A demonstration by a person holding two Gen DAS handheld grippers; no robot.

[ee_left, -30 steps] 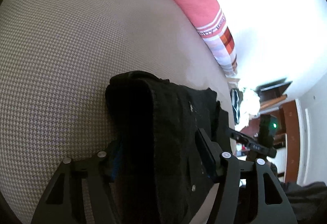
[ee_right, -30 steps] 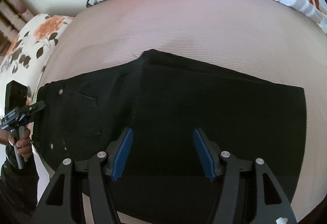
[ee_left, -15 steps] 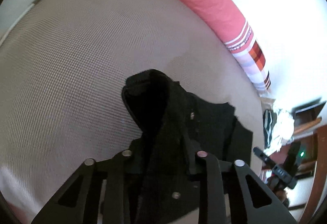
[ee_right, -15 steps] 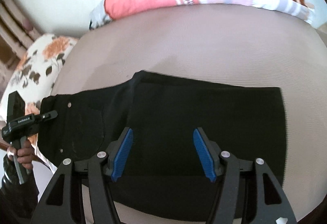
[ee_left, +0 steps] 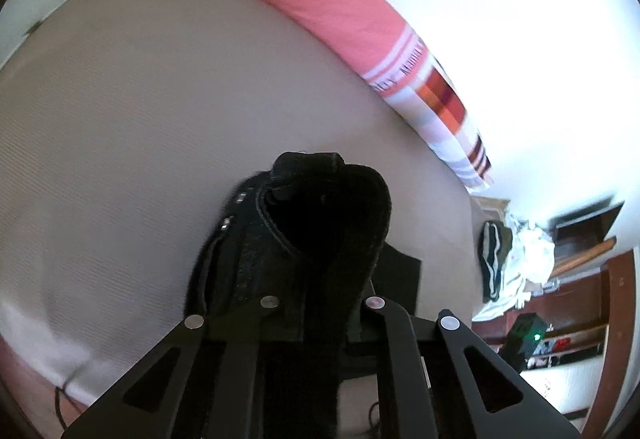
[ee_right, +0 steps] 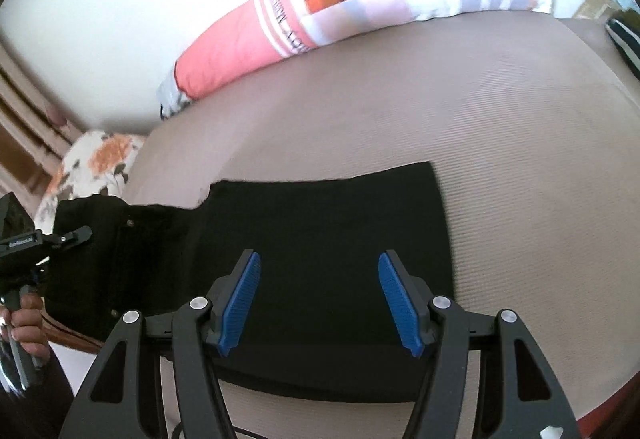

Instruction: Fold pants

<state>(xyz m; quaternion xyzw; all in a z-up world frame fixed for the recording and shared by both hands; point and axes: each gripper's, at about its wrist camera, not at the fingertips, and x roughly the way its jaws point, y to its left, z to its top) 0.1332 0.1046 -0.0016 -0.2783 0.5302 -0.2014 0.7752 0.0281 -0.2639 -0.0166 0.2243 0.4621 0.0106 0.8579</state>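
Stretching wide toward twelve o'clock, the beige woven bed cover [ee_right: 500, 127] lies bare up to the long pink striped pillow [ee_right: 280, 27]. Black denim pants [ee_right: 320, 231] lie flat beneath the right gripper [ee_right: 320, 299], its blue pads spread wide, holding nothing. At nine o'clock, the left gripper [ee_left: 316, 315] is clamped on the raised waistband.
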